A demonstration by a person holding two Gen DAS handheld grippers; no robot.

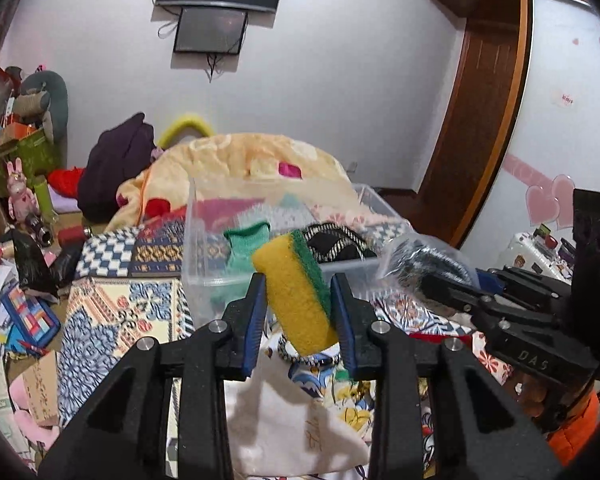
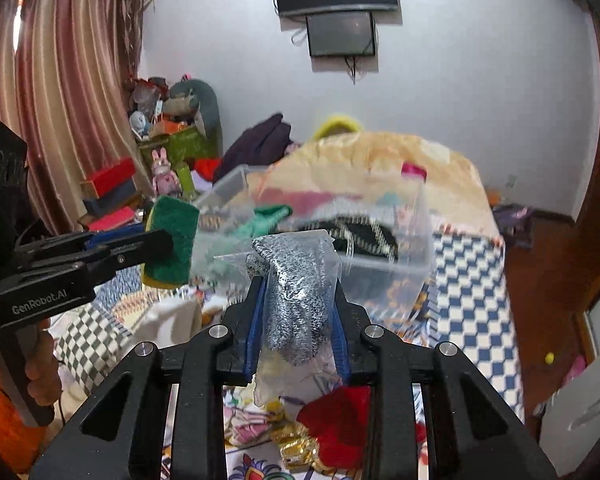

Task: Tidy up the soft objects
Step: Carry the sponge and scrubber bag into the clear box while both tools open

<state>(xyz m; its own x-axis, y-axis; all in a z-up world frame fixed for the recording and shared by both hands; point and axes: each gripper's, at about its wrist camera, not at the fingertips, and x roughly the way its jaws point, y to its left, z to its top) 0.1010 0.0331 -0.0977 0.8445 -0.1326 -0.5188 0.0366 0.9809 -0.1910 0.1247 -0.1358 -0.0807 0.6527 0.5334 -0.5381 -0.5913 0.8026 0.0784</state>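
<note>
Above the bed, left tongs (image 1: 299, 300) clamped a sponge (image 1: 294, 292); right tongs (image 2: 299, 304) pinched a bagged scourer (image 2: 296, 296). Risk: slick bag slipping short of the bin (image 1: 204, 280) at 12 o'clock.

Sponge, bagged scourer and a clear plastic bin.
Porous yellow foam sponge (image 1: 296, 300) with rough green pad; glinting metal-wire scourer (image 2: 296, 300) in crinkled glossy film; smooth transparent bin (image 1: 204, 248).

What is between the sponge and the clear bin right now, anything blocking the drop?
Nothing visible blocks it. The left hand-held gripper holds the yellow and green sponge in the air just short of the clear plastic bin, whose top is open. The bin already holds a green sock and a black patterned cloth.
</note>
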